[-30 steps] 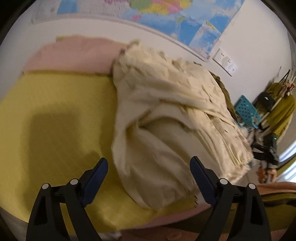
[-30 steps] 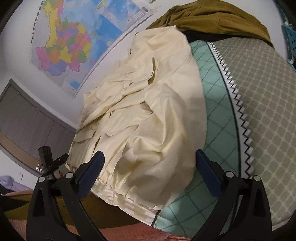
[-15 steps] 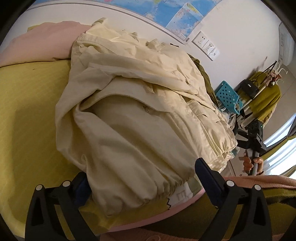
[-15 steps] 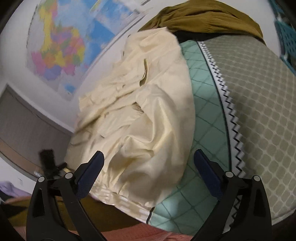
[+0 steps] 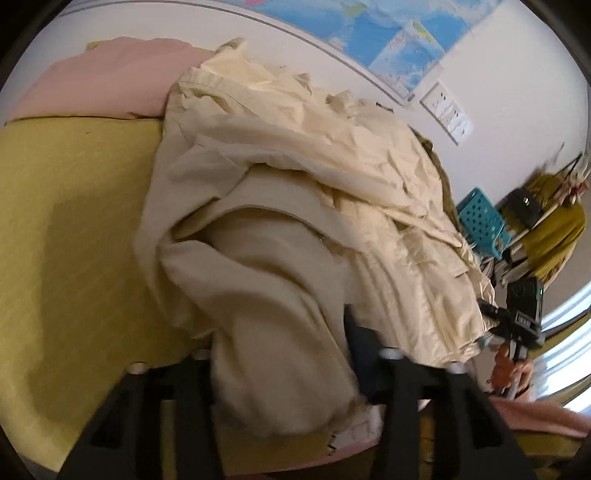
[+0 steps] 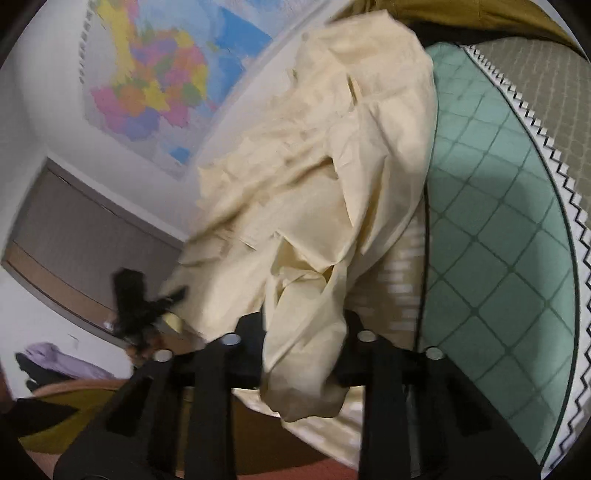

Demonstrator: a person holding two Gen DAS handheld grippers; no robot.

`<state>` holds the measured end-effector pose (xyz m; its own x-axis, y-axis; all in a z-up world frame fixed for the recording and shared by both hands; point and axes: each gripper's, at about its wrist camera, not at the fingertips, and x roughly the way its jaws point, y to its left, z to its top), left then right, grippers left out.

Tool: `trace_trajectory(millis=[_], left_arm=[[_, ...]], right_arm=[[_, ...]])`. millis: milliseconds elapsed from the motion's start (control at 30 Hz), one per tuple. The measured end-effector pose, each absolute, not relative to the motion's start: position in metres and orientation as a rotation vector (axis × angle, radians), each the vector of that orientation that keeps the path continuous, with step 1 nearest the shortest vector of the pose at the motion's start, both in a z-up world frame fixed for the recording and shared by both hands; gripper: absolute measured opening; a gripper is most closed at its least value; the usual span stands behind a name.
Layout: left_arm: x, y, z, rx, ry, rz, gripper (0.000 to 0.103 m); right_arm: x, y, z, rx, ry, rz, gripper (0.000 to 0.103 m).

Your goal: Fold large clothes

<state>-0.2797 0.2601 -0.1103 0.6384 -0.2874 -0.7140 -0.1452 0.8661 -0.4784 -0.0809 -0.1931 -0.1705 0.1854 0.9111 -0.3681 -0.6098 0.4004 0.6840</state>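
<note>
A large cream jacket [image 5: 295, 206] lies crumpled across the bed. In the left wrist view my left gripper [image 5: 284, 354] is shut on a bunched fold of its near hem, and the cloth hangs over the jaws and hides the fingertips. In the right wrist view the same cream jacket [image 6: 325, 177] rises from my right gripper [image 6: 303, 332], which is shut on a gathered wad of its hem. The other gripper [image 6: 136, 299] shows as a dark blur at the left.
The bed has a yellow cover [image 5: 74, 221] and pink bedding [image 5: 110, 81] on the left, a green checked quilt [image 6: 498, 240] on the right. An olive garment [image 6: 480, 14] lies at the far end. A teal basket [image 5: 480, 221] and clothes rack [image 5: 546, 221] stand beside the bed.
Both grippers have closed from wide open onto the near hem of the cream jacket. The cloth now bunches between the jaws of each and has been pulled up a little.
</note>
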Motion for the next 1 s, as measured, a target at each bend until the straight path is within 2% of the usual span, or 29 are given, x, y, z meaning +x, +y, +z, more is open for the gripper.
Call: trace_trajectory(millis=[167, 267, 333, 400, 500, 567, 600, 633, 667, 700, 767, 800, 833, 867, 900, 933, 967, 1000], left_arm=[[-0.301, 0.270, -0.081, -0.557, 0.817, -0.148, 0.017], [-0.320, 0.273, -0.065, -0.544, 0.785, -0.201, 0.018], [-0.328, 0.271, -0.061, -0.492, 0.792, -0.217, 0.024], [-0.330, 0.274, -0.071, -0.461, 0.827, -0.200, 0.034], [-0.324, 0.280, -0.094, -0.465, 0.902, -0.162, 0.037], [-0.323, 0.281, -0.101, -0.449, 0.919, -0.148, 0.038], [-0.324, 0.281, -0.103, -0.435, 0.923, -0.148, 0.042], [-0.325, 0.280, -0.104, -0.432, 0.929, -0.152, 0.048], [-0.325, 0.280, -0.107, -0.435, 0.948, -0.170, 0.065], [-0.324, 0.281, -0.110, -0.436, 0.965, -0.173, 0.069], [-0.324, 0.280, -0.113, -0.426, 0.977, -0.169, 0.070], [-0.325, 0.279, -0.114, -0.426, 0.972, -0.187, 0.070], [-0.325, 0.278, -0.113, -0.430, 0.974, -0.199, 0.069], [-0.323, 0.277, -0.113, -0.430, 0.971, -0.204, 0.061], [-0.322, 0.276, -0.112, -0.431, 0.967, -0.195, 0.050], [-0.321, 0.276, -0.111, -0.437, 0.966, -0.177, 0.045], [-0.321, 0.278, -0.108, -0.458, 0.959, -0.164, 0.034], [-0.321, 0.283, -0.103, -0.493, 0.941, -0.160, 0.029]], right_arm=[[-0.122, -0.213, -0.129, 0.447, 0.674, 1.212, 0.015], [-0.146, -0.223, -0.111, 0.415, 0.612, 1.254, 0.015], [-0.151, -0.226, -0.110, 0.381, 0.608, 1.255, 0.018], [-0.145, -0.225, -0.123, 0.357, 0.676, 1.230, 0.023], [-0.131, -0.216, -0.153, 0.361, 0.811, 1.187, 0.035], [-0.128, -0.210, -0.169, 0.335, 0.869, 1.139, 0.039], [-0.128, -0.209, -0.174, 0.333, 0.882, 1.138, 0.048], [-0.128, -0.209, -0.179, 0.334, 0.893, 1.141, 0.053], [-0.128, -0.212, -0.182, 0.335, 0.899, 1.131, 0.060], [-0.130, -0.211, -0.184, 0.336, 0.904, 1.128, 0.061], [-0.132, -0.212, -0.190, 0.357, 0.930, 1.173, 0.075], [-0.133, -0.210, -0.193, 0.360, 0.944, 1.184, 0.075], [-0.133, -0.209, -0.194, 0.362, 0.952, 1.193, 0.075], [-0.133, -0.208, -0.197, 0.366, 0.958, 1.202, 0.065], [-0.134, -0.207, -0.197, 0.378, 0.950, 1.214, 0.045], [-0.134, -0.207, -0.194, 0.397, 0.941, 1.230, 0.035], [-0.134, -0.210, -0.189, 0.434, 0.914, 1.253, 0.026], [-0.135, -0.212, -0.183, 0.453, 0.886, 1.267, 0.023]])
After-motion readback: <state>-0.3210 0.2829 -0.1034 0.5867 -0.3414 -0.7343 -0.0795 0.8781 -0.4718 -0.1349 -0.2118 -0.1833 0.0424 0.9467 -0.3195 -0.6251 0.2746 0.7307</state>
